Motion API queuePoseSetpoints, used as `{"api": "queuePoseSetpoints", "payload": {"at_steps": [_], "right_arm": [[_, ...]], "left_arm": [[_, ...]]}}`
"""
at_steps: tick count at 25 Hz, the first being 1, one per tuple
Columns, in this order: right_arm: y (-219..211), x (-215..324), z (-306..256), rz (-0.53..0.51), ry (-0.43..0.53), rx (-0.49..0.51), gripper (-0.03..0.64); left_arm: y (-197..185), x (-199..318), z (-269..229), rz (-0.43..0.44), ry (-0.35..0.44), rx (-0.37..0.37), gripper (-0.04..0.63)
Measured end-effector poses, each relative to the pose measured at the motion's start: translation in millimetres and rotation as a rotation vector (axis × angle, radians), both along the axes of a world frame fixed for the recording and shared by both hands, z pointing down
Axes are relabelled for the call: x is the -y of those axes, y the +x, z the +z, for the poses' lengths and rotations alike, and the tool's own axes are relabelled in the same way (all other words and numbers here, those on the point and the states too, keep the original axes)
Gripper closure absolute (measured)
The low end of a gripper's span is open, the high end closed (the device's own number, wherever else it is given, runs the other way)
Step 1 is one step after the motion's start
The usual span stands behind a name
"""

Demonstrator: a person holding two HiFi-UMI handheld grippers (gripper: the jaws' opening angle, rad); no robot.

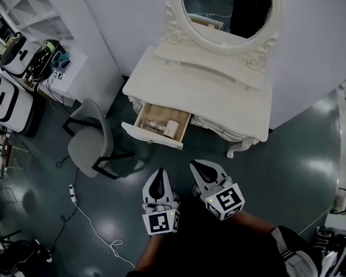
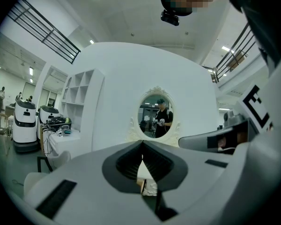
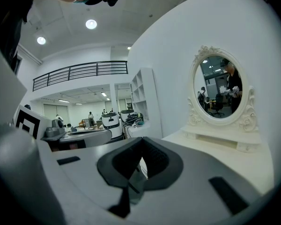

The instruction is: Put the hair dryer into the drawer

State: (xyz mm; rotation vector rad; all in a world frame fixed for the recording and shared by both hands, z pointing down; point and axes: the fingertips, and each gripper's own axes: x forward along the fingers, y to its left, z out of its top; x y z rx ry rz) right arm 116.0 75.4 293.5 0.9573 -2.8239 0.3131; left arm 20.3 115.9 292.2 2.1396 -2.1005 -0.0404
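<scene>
The cream dressing table [image 1: 219, 91] has its left drawer [image 1: 155, 136] pulled open. A pale hair dryer [image 1: 164, 126] lies inside it. Both grippers hang in the air in front of the table, apart from the drawer. My left gripper [image 1: 159, 175] has its jaws shut with nothing between them, and its tips meet in the left gripper view [image 2: 142, 145]. My right gripper [image 1: 197, 167] sits beside it, also shut and empty, with its tips meeting in the right gripper view [image 3: 141, 143].
An oval mirror [image 1: 228, 7] stands on the table top. A grey chair [image 1: 89, 140] is left of the drawer. A power strip with a white cable [image 1: 74, 194] lies on the floor. White robots [image 1: 8, 100] and a cluttered desk [image 1: 57, 68] line the left side.
</scene>
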Motion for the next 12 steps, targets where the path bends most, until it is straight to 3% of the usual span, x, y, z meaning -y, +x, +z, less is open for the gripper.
{"api": "queuePoseSetpoints", "payload": {"at_steps": [12], "right_arm": [[0.1, -1.8, 6.5, -0.012, -0.007, -0.003, 0.586]], "left_arm": [[1.2, 1.2, 0.7, 0.003, 0.003, 0.002, 0.572]]}}
